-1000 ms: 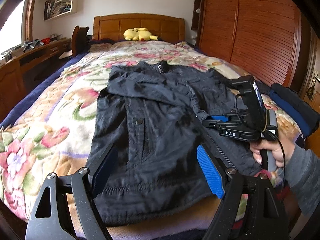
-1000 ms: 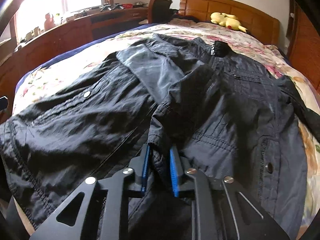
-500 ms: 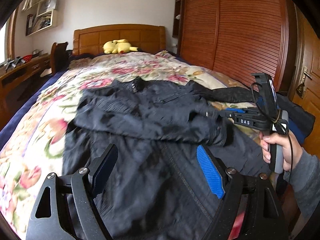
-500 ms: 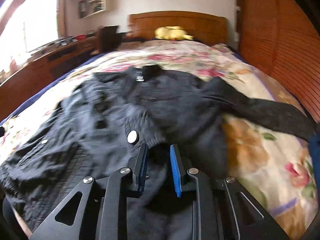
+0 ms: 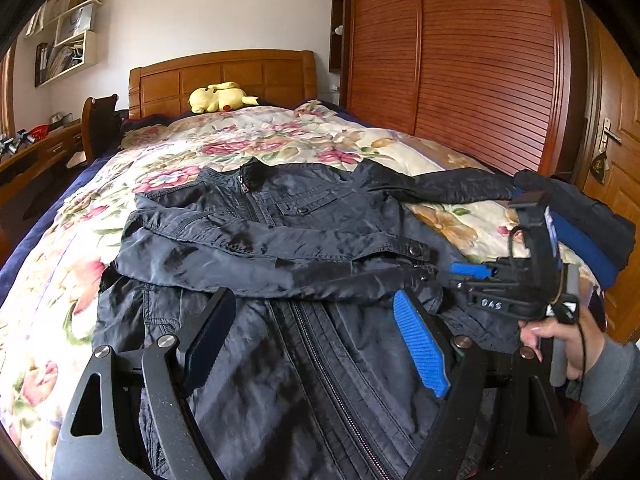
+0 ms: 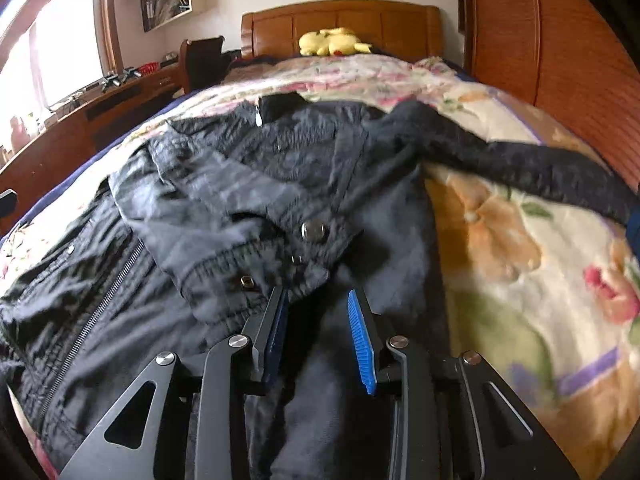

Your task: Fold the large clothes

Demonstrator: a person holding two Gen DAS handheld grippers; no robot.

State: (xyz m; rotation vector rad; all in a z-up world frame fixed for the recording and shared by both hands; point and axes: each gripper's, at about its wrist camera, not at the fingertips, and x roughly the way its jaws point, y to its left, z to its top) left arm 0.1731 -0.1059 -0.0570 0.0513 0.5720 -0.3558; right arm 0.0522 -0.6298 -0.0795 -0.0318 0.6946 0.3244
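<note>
A dark jacket (image 5: 280, 240) lies front up on the flowered bed, zipped, collar toward the headboard. One sleeve is folded across its chest, and the snap cuff (image 6: 296, 240) rests just ahead of my right gripper (image 6: 317, 294). That gripper's jaws are opening and no cloth is pressed between the blue pads. The other sleeve (image 6: 520, 160) stretches out to the right over the blanket. My left gripper (image 5: 313, 295) hovers open above the jacket's lower front and zipper, holding nothing. In the left wrist view the right gripper (image 5: 460, 270) sits at the jacket's right edge, held by a hand (image 5: 560, 340).
The flowered blanket (image 5: 280, 136) covers the bed up to a wooden headboard (image 5: 224, 76) with a yellow plush toy (image 5: 218, 96). Folded dark and blue clothes (image 5: 580, 224) lie at the bed's right edge. A slatted wardrobe (image 5: 460, 60) stands at the right, a desk (image 6: 100, 108) and chair at the left.
The right gripper carried the sleeve cuff across the jacket's chest to the right, then spread its jaws and let it go. The left gripper shifted right over the jacket, still open.
</note>
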